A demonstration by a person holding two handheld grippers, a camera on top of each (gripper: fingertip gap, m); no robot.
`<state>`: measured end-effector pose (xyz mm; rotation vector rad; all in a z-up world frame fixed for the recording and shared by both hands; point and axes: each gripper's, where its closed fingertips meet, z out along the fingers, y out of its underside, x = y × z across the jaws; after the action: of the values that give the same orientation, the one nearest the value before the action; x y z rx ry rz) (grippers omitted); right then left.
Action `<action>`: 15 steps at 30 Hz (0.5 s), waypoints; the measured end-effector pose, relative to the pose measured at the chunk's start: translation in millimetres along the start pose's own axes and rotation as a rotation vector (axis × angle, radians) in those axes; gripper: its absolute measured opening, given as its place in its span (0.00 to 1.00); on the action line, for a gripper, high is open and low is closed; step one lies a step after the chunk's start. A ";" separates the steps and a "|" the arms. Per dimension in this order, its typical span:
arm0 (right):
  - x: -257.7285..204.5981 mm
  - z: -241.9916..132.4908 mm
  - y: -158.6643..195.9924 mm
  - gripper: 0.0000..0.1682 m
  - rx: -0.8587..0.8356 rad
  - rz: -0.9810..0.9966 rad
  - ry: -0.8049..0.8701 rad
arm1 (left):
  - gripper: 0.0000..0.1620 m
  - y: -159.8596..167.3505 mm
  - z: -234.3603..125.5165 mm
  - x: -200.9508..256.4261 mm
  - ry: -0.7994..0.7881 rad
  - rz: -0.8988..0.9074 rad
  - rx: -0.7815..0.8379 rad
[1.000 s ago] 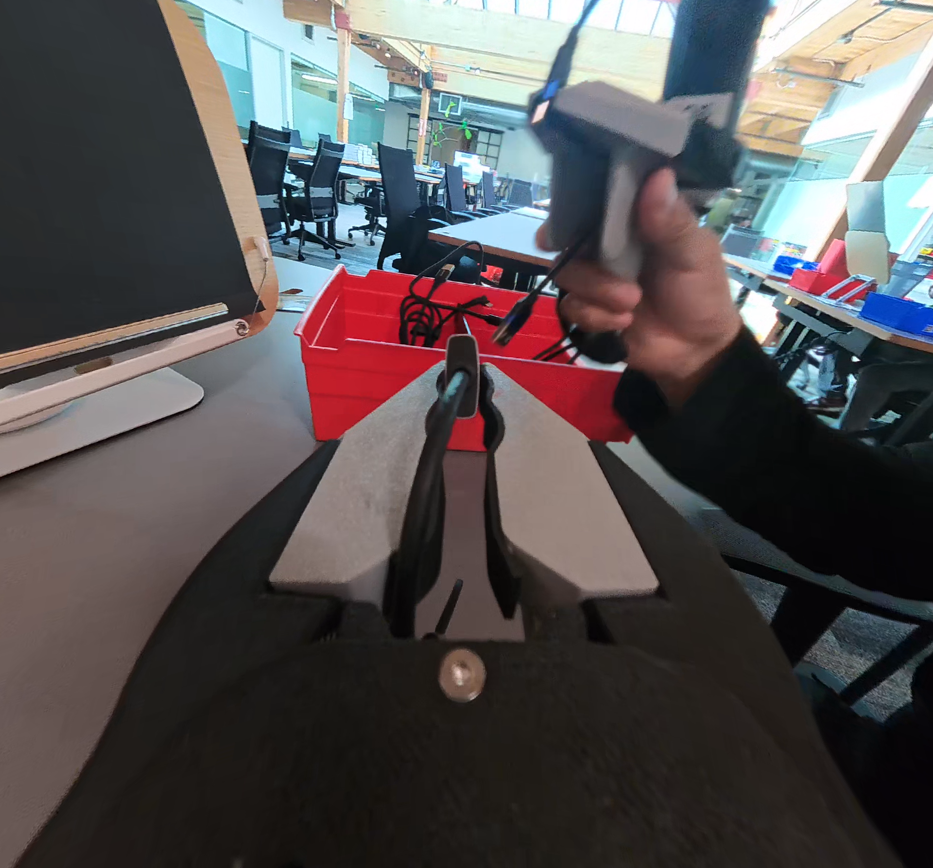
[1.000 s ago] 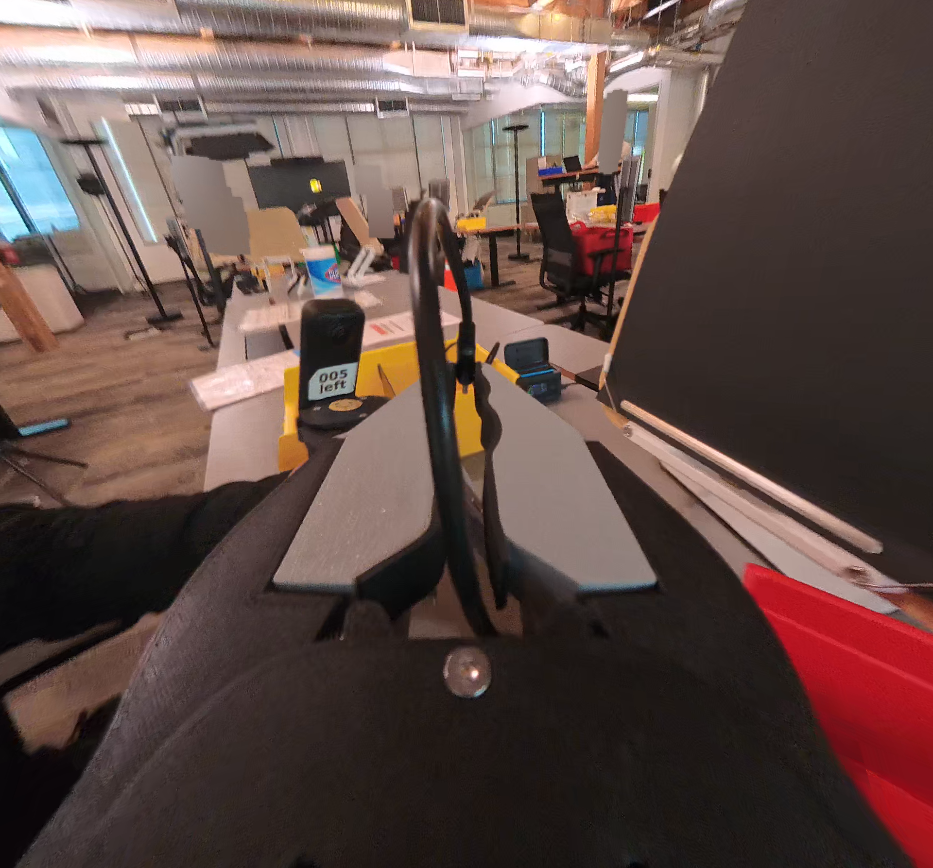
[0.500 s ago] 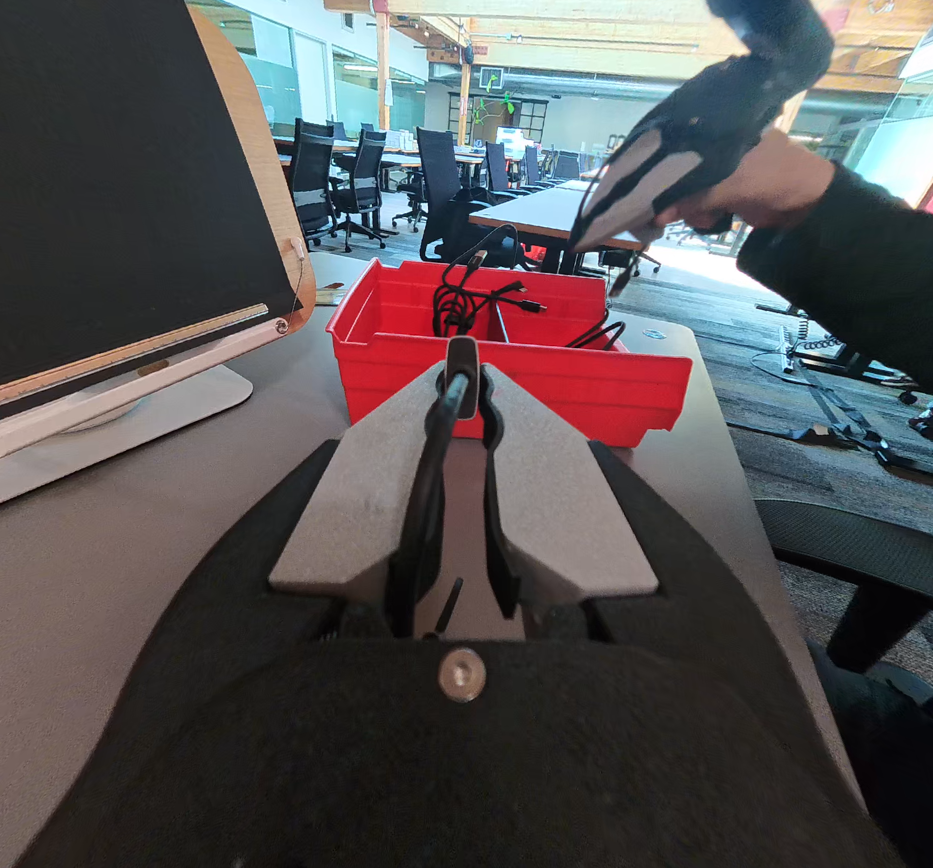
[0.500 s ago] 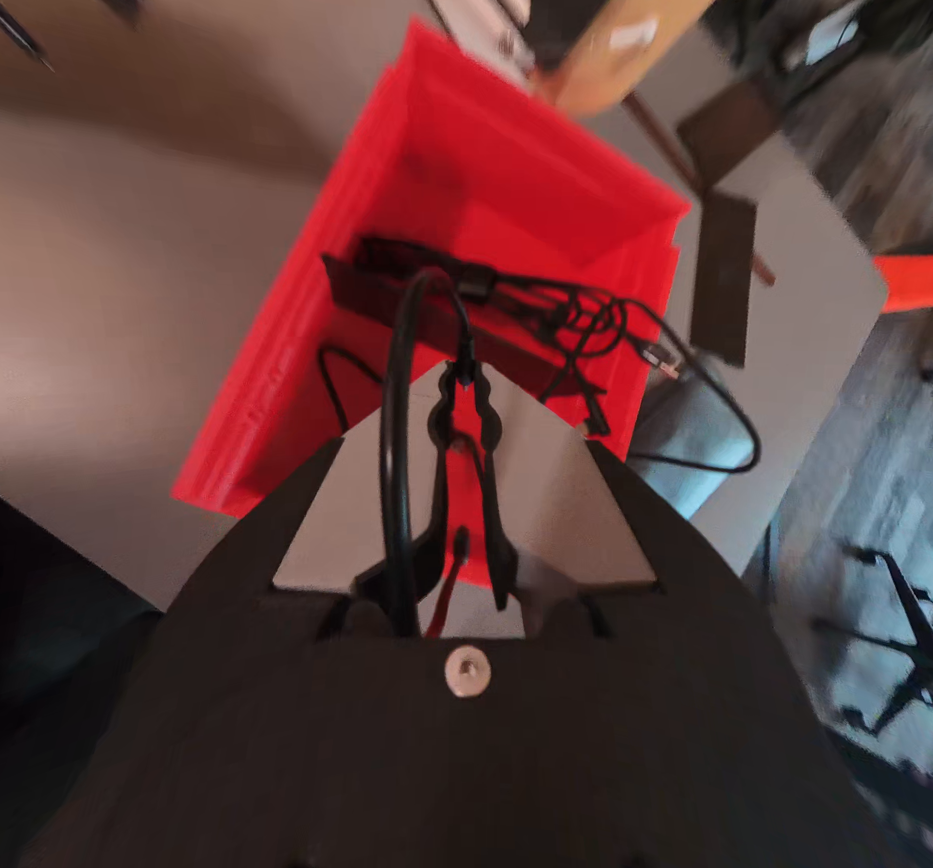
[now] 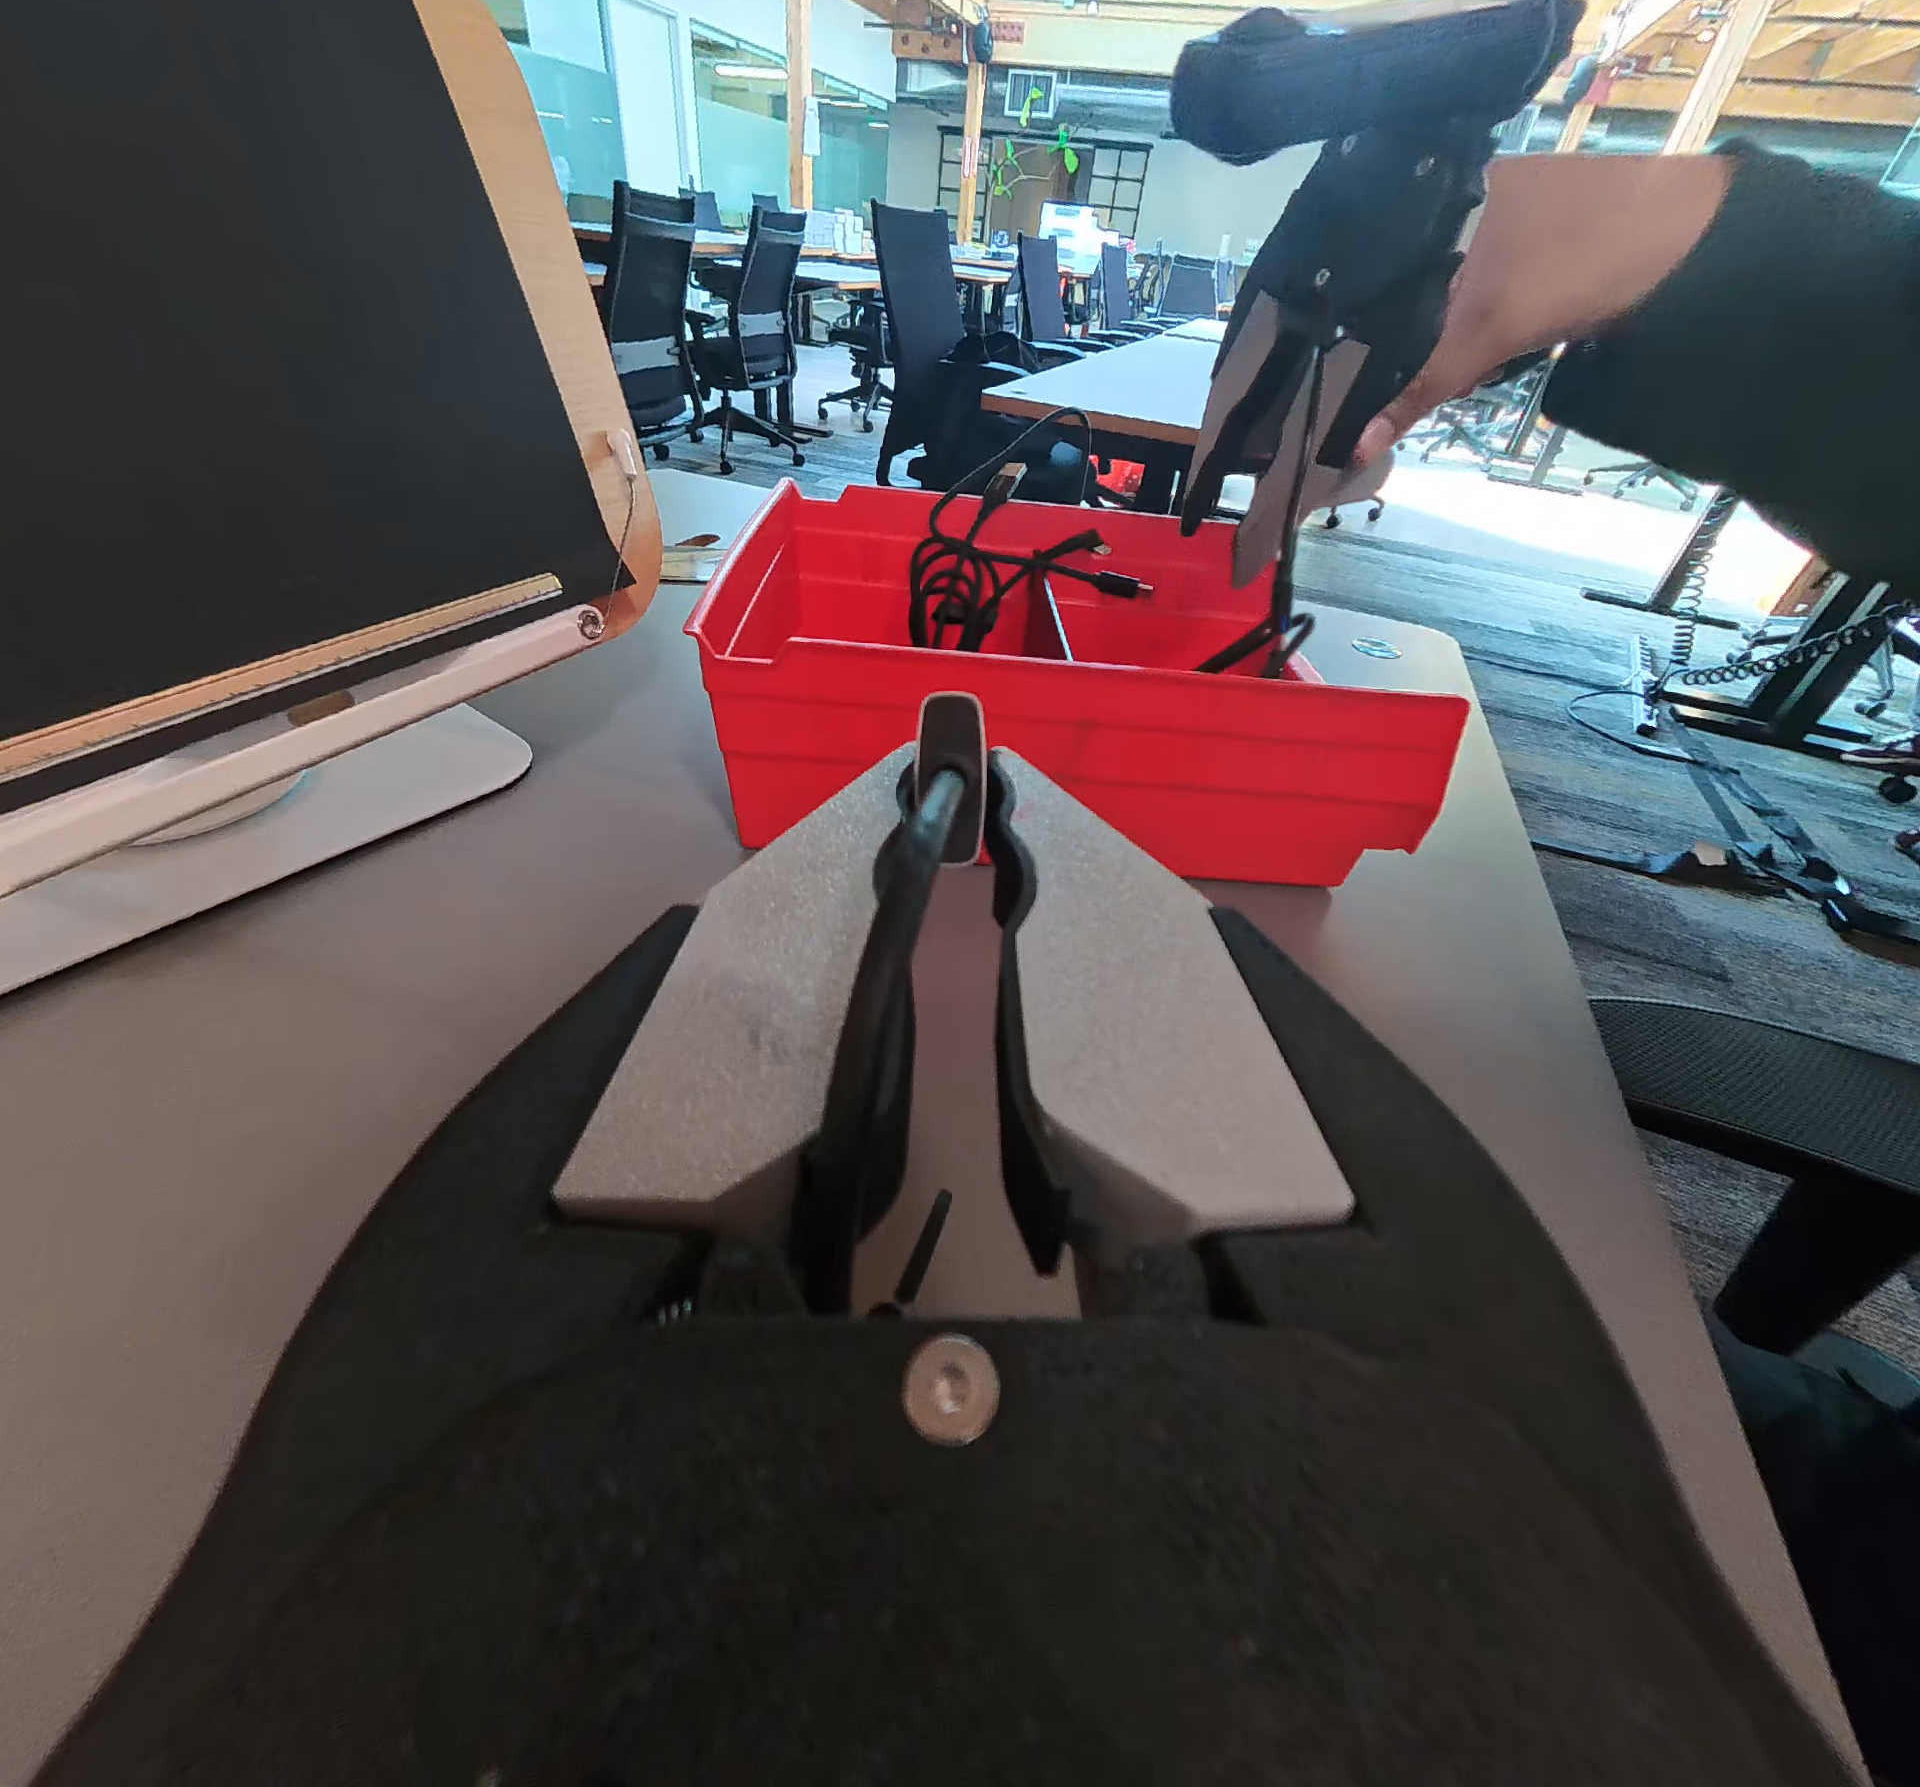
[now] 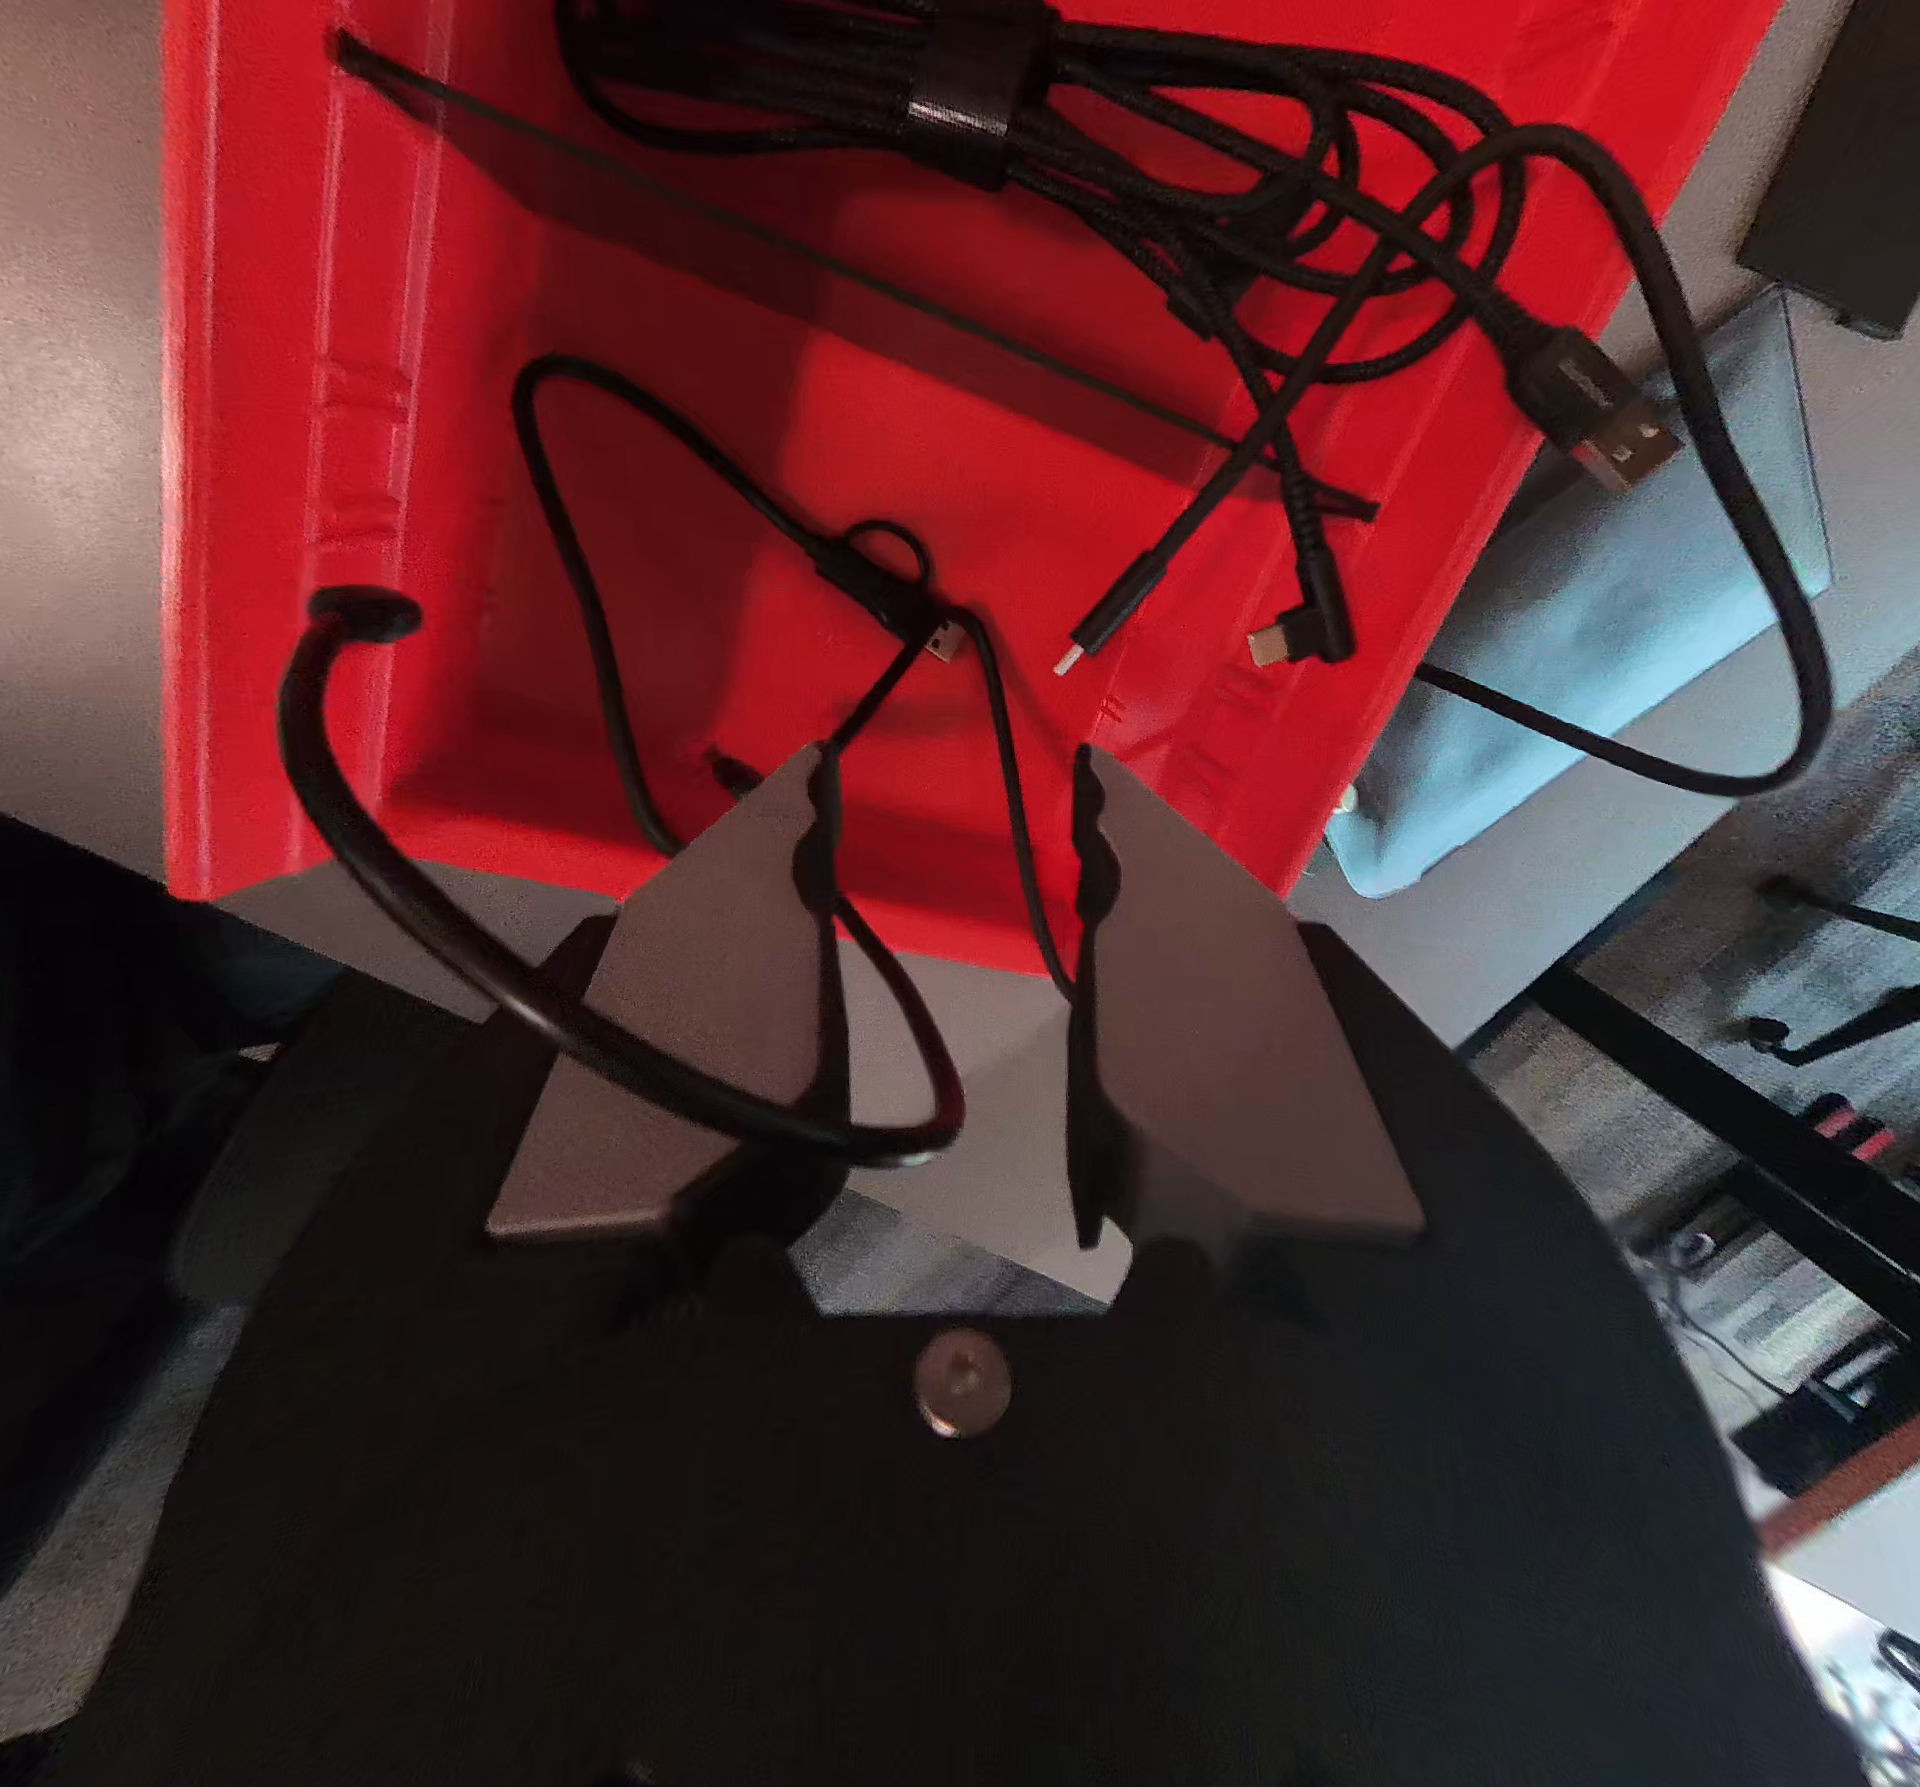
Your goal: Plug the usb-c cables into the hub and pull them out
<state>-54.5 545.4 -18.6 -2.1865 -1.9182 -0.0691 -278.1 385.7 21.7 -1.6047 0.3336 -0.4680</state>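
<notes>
My left gripper (image 5: 951, 807) is shut on the end of a dark grey hub (image 5: 951, 745), whose black lead runs back between the fingers. It is held above the table in front of a red bin (image 5: 1039, 761). My right gripper (image 6: 956, 776) is open and points down into the bin (image 6: 270, 387). A thin black cable (image 6: 1003, 709) hangs loose between its pads, touching neither. A thicker-looking black loop (image 6: 343, 833) lies over its left finger. In the left wrist view the right gripper (image 5: 1221, 548) is over the bin's right end with the cable (image 5: 1286, 584) hanging below it.
A strapped bundle of black cables (image 6: 935, 75) with several loose plugs fills the bin's other compartment (image 5: 956, 584). A dark screen on a white stand (image 5: 260, 283) is at the left of the grey table (image 5: 312, 1010). A black chair (image 5: 1766, 1093) stands at the right. My right fingertips sit around 30 centimetres from my left ones.
My right gripper swung from in front of the left gripper down over the red bin and opened, letting go of the thin cable. My left gripper kept the hub and barely moved.
</notes>
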 end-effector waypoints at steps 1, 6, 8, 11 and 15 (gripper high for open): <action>2.4 -0.2 1.9 0.25 -0.007 -0.010 0.020 | 0.04 -1.0 -0.5 0.1 0.002 -0.005 0.004; 4.2 13.9 20.2 0.22 -0.122 -0.035 0.056 | 0.04 -0.4 0.7 2.3 0.012 -0.016 0.001; -0.5 19.1 34.8 0.18 -0.230 -0.002 0.008 | 0.04 0.8 1.4 3.6 0.012 -0.005 -0.008; -19.0 11.4 55.9 0.20 -0.430 0.072 -0.176 | 0.04 2.9 2.8 4.0 0.012 0.000 -0.017; -12.6 0.8 50.1 0.22 -0.442 0.066 -0.188 | 0.04 4.5 1.8 0.0 -0.002 0.002 -0.026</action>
<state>-7.0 527.5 -28.8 -2.6195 -2.0885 -0.3146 -276.9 386.9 17.2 -1.6301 0.3408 -0.4623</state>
